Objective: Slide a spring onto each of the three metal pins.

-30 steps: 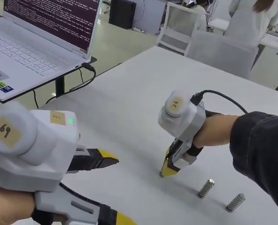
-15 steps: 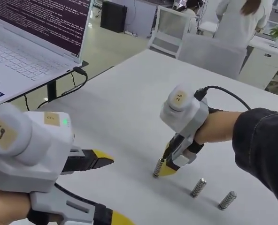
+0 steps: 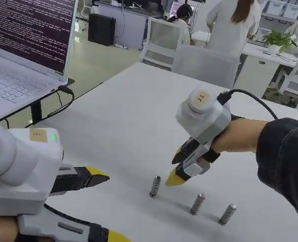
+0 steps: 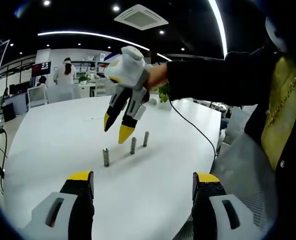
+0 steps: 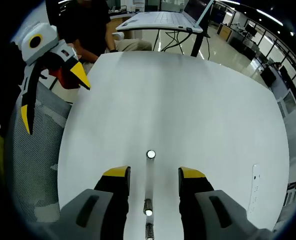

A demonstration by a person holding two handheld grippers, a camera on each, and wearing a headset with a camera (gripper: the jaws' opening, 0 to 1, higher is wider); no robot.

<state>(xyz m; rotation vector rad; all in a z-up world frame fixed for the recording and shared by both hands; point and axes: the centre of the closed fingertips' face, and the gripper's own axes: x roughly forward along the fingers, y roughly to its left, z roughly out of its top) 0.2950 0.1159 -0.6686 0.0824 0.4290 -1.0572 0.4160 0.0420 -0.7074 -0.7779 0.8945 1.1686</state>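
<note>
Three coiled springs stand upright in a row on the white table [image 3: 124, 111]: the left spring [image 3: 155, 186], the middle spring [image 3: 197, 203] and the right spring [image 3: 227, 214]. My right gripper [image 3: 175, 169] hovers open just right of and above the left spring, with nothing between its jaws. From above it looks down on the row, the farthest spring [image 5: 151, 154] ahead of its open jaws and another spring [image 5: 147, 207] between them. My left gripper [image 3: 111, 206] is open at the bottom left, well short of the springs [image 4: 106, 157], facing the right gripper [image 4: 120, 125].
An open laptop [image 3: 18, 65] sits on a stand at the far left, off the table. Chairs [image 3: 204, 63] and a standing person [image 3: 233, 25] are beyond the table's far edge. A black cable [image 3: 249, 98] trails from the right gripper.
The right gripper has let go of the left spring and lifted up and to the right of it. That spring now stands alone. The head camera has shifted.
</note>
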